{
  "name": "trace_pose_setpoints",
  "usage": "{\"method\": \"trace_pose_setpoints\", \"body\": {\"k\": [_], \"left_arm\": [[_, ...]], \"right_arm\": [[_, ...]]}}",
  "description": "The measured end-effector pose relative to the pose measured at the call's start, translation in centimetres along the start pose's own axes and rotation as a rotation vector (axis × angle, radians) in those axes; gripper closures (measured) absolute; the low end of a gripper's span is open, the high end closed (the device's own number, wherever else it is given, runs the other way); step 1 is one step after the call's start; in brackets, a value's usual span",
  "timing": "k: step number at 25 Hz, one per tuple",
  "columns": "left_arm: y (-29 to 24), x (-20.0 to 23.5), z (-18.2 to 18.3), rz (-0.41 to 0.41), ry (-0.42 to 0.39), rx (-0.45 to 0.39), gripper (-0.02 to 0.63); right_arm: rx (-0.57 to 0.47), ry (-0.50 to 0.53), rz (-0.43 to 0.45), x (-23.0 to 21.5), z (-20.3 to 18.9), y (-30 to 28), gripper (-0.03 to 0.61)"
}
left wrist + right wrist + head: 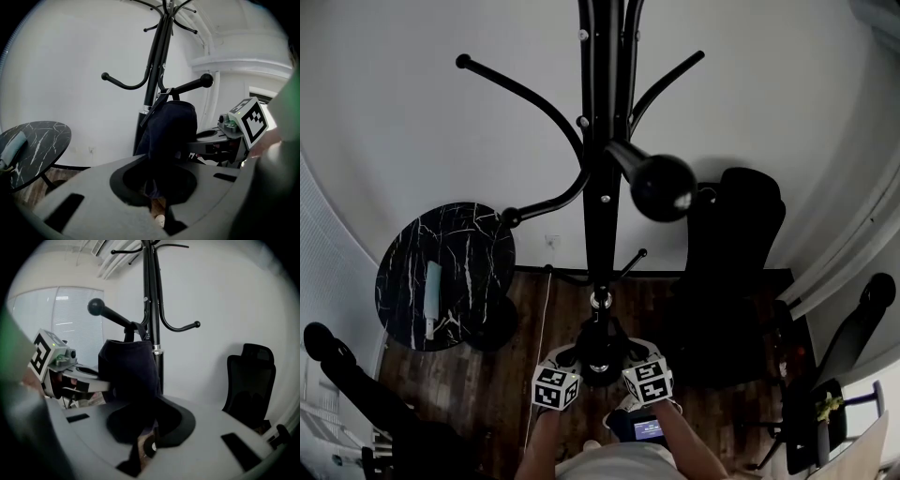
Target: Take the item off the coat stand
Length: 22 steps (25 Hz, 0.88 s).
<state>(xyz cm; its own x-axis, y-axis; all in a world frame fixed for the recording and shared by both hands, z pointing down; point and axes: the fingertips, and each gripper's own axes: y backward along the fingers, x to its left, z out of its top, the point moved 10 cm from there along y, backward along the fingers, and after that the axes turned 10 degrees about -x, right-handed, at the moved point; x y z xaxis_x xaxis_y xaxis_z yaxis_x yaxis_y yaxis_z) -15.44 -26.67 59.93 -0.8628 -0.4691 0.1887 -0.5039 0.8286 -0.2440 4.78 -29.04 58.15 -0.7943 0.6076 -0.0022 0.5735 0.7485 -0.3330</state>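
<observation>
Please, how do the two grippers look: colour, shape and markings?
The left gripper and the right gripper each have a broad, rounded grey body with dark slots and a black hollow around the jaws. Each carries a white cube with black square markers, and a small green part sits beside it.

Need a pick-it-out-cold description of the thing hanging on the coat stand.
Find the black coat stand against the white wall, between the round marble table and the black chair. A dark blue cloth bag hangs by a short strap from its ball-tipped lower hook. Other hooks in view are bare; the left gripper and right gripper are shut on the bag.
</observation>
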Motion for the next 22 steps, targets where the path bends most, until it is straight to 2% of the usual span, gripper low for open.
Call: {"method": "trace_pose_setpoints", "body": {"k": [22], "left_arm": [[3.8,-2.4,0.0,-0.013,-0.010,-0.042,0.589]], "right_arm": [[-0.018,-0.002,-0.009,2.4,-0.1,4.0,0.546]]}}
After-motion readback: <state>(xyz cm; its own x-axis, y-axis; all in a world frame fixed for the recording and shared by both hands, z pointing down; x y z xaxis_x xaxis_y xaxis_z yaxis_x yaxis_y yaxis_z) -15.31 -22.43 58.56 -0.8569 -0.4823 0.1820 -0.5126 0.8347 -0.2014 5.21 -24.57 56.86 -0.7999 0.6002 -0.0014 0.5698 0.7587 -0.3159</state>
